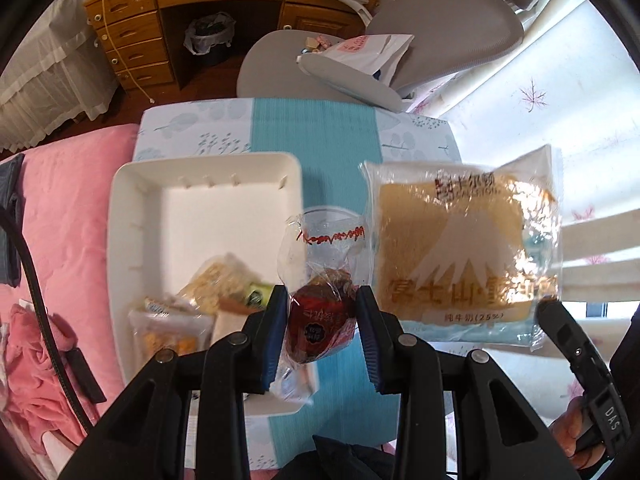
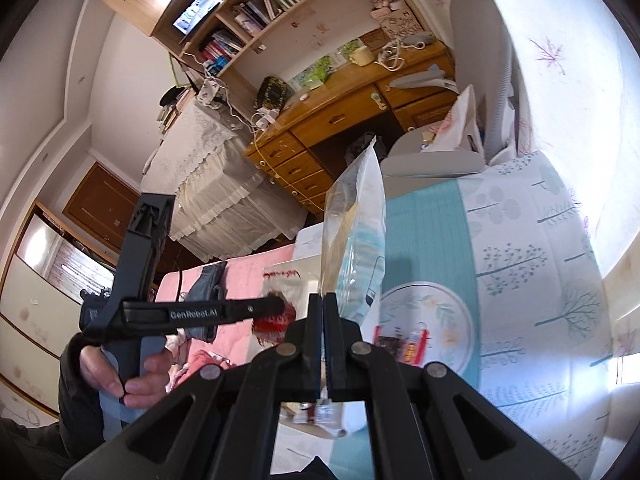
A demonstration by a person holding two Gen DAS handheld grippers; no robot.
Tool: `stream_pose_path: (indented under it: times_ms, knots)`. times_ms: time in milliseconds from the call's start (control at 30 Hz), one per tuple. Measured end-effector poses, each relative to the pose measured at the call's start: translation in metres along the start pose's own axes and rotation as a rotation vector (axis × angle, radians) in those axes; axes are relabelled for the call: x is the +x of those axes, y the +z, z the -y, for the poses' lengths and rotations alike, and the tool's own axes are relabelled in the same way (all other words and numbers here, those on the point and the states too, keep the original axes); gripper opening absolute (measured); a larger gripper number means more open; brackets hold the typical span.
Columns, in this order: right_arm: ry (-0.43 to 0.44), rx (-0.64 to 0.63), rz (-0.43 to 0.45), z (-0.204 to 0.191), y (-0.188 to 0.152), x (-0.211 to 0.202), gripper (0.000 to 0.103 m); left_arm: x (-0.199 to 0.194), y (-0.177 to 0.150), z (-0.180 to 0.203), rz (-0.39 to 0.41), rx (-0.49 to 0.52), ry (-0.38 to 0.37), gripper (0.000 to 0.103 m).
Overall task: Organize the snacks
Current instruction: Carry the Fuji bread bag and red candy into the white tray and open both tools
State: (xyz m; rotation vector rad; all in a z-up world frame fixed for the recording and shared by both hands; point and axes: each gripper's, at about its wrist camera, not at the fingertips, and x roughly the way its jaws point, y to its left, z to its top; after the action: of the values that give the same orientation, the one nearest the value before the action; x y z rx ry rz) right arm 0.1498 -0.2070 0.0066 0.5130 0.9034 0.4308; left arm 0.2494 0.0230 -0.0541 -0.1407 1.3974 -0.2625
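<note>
My left gripper (image 1: 322,312) is shut on a red cake in a clear wrapper (image 1: 320,320) and holds it above the right edge of the white tray (image 1: 160,184). Several snack packets (image 1: 192,312) lie in the tray's near end. My right gripper (image 2: 322,312) is shut on the lower edge of a large clear bag of sliced bread (image 2: 354,236), which hangs upright above the table; the bread bag also shows in the left wrist view (image 1: 460,252), right of the red cake. The left gripper and its cake show in the right wrist view (image 2: 276,316).
The small table has a teal and white leaf-print cloth (image 1: 320,136). A round patterned plate (image 2: 440,320) with a red snack packet (image 2: 400,344) lies on it. A pink bed (image 1: 72,208) lies left. A grey chair (image 1: 288,56) and wooden desk (image 1: 168,12) stand beyond.
</note>
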Motion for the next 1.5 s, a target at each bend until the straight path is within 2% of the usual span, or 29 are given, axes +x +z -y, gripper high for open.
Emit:
stream_pose_path:
  times_ms: [400, 500, 633, 667, 733, 833, 1000, 1100, 1267, 1500]
  knots:
    - [0.016, -0.006, 0.002, -0.059, -0.033, 0.04, 0.001, -0.008, -0.026, -0.069, -0.012, -0.012, -0.007, 0.033]
    - [0.003, 0.003, -0.009, -0.068, -0.045, 0.053, 0.001, -0.007, -0.03, -0.085, -0.014, -0.017, -0.05, 0.033]
    - [-0.002, 0.02, -0.03, -0.075, -0.059, 0.069, 0.003, -0.005, -0.036, -0.1, -0.009, -0.009, -0.07, 0.033]
    - [-0.003, 0.023, -0.034, -0.078, -0.062, 0.073, 0.007, -0.005, -0.038, -0.103, -0.007, -0.01, -0.074, 0.036]
    - [0.003, 0.033, -0.038, -0.082, -0.066, 0.077, 0.007, -0.004, -0.042, -0.109, -0.005, -0.013, -0.08, 0.045]
    - [-0.011, 0.012, -0.038, -0.09, -0.069, 0.077, 0.007, -0.006, -0.048, -0.116, 0.008, -0.014, -0.068, 0.048]
    - [-0.045, 0.005, -0.041, -0.096, -0.074, 0.074, 0.027, -0.011, -0.061, -0.123, 0.037, -0.032, -0.051, 0.057]
    - [-0.067, -0.002, -0.055, -0.095, -0.077, 0.073, 0.031, -0.015, -0.072, -0.121, 0.068, -0.029, -0.038, 0.067]
    - [-0.091, -0.026, -0.09, -0.094, -0.084, 0.069, 0.043, -0.023, -0.098, -0.114, 0.122, -0.026, -0.018, 0.068]
    - [-0.099, -0.104, -0.141, -0.081, -0.095, 0.052, 0.048, -0.027, -0.138, -0.097, 0.189, -0.079, 0.005, 0.073]
